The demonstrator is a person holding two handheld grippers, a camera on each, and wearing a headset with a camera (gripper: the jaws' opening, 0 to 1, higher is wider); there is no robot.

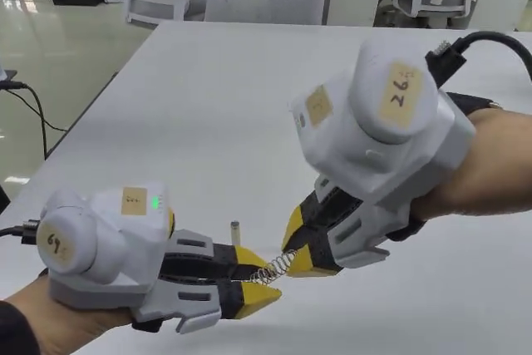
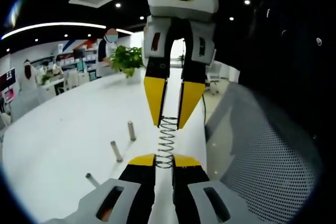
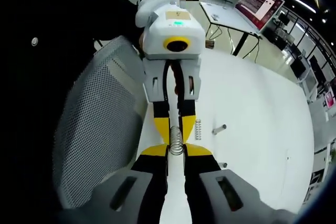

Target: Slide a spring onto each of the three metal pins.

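I have the spring (image 1: 274,268) gripped at both ends. It hangs in the air between my two grippers, just above the white table (image 1: 208,106).

My left gripper (image 1: 264,280) comes in from the near left. Its yellow-tipped jaws are drawn almost together on the spring's left end, and in the left gripper view only a narrow slit shows between them. My right gripper (image 1: 293,253) reaches down from the right. Its jaws are closed to about the width of the coil on the spring's other end. The two pairs of tips point at each other, near but not touching, and the coil bridges the gap.

One of the metal pins (image 1: 235,233) stands upright on the table just on the far side of the spring and of my left jaws. In the left gripper view, all three metal pins stand in a row on that far side, apart from one another.

In the right gripper view, a second spring (image 3: 198,128) lies flat on the table just beside the left gripper's tips and near one pin. A grey mesh chair back (image 2: 262,145) stands past the table's edge.
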